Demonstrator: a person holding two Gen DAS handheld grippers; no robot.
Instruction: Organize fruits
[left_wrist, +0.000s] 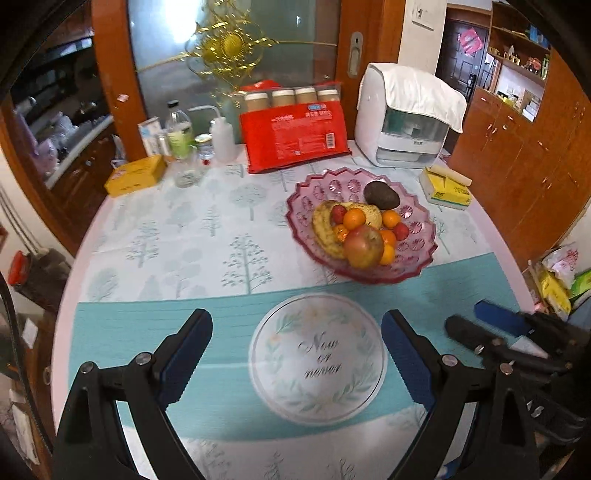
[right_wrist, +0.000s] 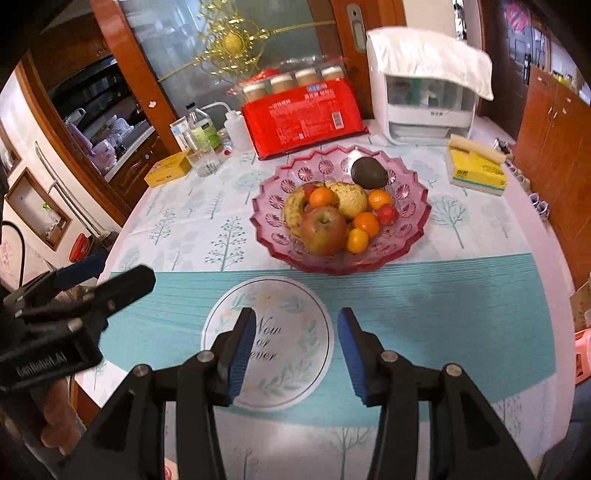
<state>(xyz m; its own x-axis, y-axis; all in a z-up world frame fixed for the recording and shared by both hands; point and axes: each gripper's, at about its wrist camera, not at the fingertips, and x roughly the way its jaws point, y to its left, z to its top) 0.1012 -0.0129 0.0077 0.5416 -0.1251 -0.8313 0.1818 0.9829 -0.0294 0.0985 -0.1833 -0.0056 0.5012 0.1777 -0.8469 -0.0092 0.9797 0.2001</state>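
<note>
One pink glass bowl (right_wrist: 413, 225) holds one apple (right_wrist: 323, 230), one avocado (right_wrist: 368, 172), bananas (right_wrist: 293, 216), four oranges. Left gripper (left_wrist: 295, 354) and right gripper (right_wrist: 296, 350): fingers spread, empty.

Occlusions and limits, as I see them from both wrist cameras.

Banana (right_wrist: 292, 216): mostly covered by the apple (right_wrist: 323, 230) and an orange (right_wrist: 323, 196); I cannot count how many.

Small red fruits (right_wrist: 388, 214) in the bowl (right_wrist: 413, 221): too small for me to identify.

Jars (left_wrist: 288, 98): lower halves hidden behind the red package (left_wrist: 295, 136).

Red package print: unreadable.

Right tool (left_wrist: 476, 325), in the left view: blurred, its body cut by the right frame edge.

Left tool (right_wrist: 107, 282), in the right view: blurred, its rear cut by the left edge.

Appliance (right_wrist: 424, 107): top draped by a white cloth (right_wrist: 432, 55).

Shelf items (left_wrist: 517, 62): too small to tell.
</note>
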